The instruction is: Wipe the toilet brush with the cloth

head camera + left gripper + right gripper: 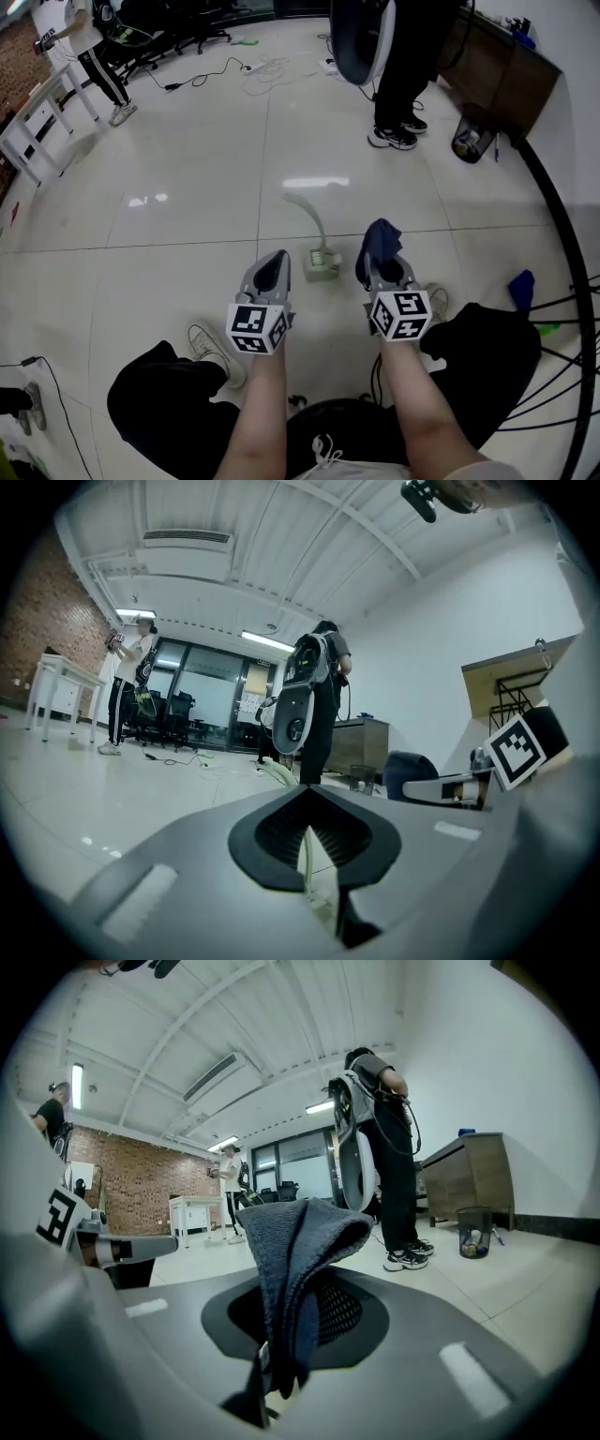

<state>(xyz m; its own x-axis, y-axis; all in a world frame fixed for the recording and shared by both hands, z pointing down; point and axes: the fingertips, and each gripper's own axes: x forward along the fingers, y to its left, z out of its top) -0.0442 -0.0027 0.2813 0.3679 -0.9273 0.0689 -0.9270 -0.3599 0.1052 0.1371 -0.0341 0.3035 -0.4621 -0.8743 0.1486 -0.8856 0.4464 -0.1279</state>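
The pale green toilet brush (321, 264) stands in its holder on the tiled floor, its handle curving up and to the left. It is between my two grippers, just ahead of them. My left gripper (277, 257) is to the brush's left, shut and holding nothing. In the left gripper view only a thin slit shows between the jaws of this gripper (307, 797). My right gripper (378, 264) is to the brush's right, shut on a dark blue cloth (378, 240). In the right gripper view the cloth (298, 1237) stands folded above the jaws.
A person in black with sneakers (395, 133) stands ahead, holding a large grey device. A waste bin (470, 139) and a wooden cabinet (502, 66) are at the far right. Cables (255, 68) lie at the back, and a white table (36, 117) is at the left.
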